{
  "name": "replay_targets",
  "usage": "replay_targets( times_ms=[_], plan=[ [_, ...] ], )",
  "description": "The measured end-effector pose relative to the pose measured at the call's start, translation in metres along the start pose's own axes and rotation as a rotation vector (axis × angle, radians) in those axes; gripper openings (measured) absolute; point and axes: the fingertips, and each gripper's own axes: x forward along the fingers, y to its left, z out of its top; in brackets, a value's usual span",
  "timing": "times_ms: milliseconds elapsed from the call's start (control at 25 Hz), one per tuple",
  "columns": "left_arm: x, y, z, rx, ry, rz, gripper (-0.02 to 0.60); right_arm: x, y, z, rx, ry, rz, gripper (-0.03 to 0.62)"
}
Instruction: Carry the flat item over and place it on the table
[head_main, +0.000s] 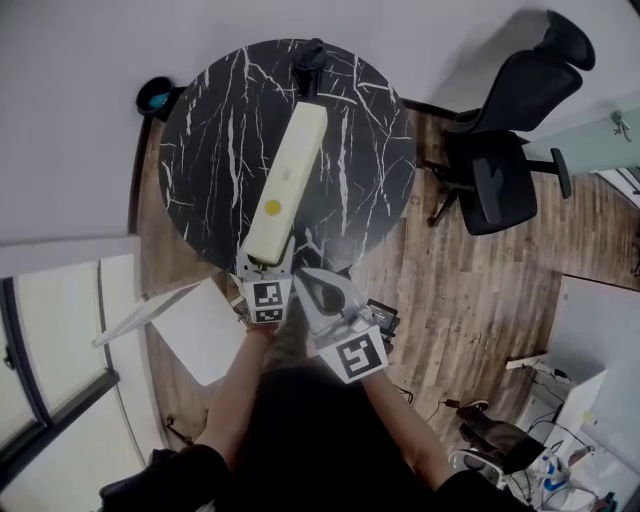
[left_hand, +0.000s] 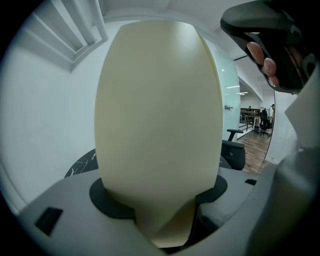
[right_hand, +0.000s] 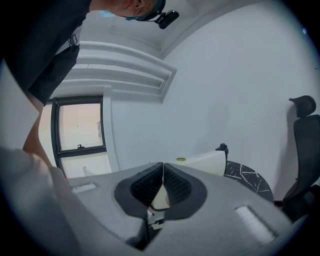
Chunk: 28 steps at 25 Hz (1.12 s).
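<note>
A long, flat cream item (head_main: 285, 185) with a small yellow dot lies lengthwise across the round black marble table (head_main: 210, 150); its near end reaches the table's front edge. My left gripper (head_main: 267, 264) stands at that near end, with its jaws wide and a pad against each side of the item. In the left gripper view the cream item (left_hand: 159, 115) fills the picture and rises from between the left gripper's (left_hand: 161, 202) pads. My right gripper (head_main: 306, 277) hangs just right of it, shut and empty. In the right gripper view the right gripper's (right_hand: 163, 184) pads meet, with the cream item (right_hand: 200, 162) beyond.
A black object (head_main: 310, 66) stands at the table's far edge, just past the item's far end. A black office chair (head_main: 497, 150) is to the right on the wooden floor. A white panel (head_main: 195, 328) leans low on the left. Cables and boxes (head_main: 560, 440) lie at the lower right.
</note>
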Motion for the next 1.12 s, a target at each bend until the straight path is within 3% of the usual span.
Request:
replay_targets(
  times_ms=[520, 680, 880, 1120],
  plan=[
    [0.005, -0.013, -0.045, -0.031, 0.166, -0.062, 0.318, 0.004, 0.003, -0.002, -0.009, 0.014, 0.01, 0.001],
    [0.005, -0.026, -0.063, -0.025, 0.236, -0.137, 0.353, 0.005, 0.001, -0.002, -0.007, 0.019, 0.006, 0.002],
    [0.0, -0.028, -0.068, -0.02, 0.242, -0.179, 0.36, 0.008, 0.002, 0.0, -0.006, 0.01, -0.006, 0.002],
    [-0.004, -0.033, -0.068, -0.052, 0.241, -0.276, 0.391, 0.022, 0.0, -0.014, -0.03, 0.073, -0.025, 0.002]
  ],
)
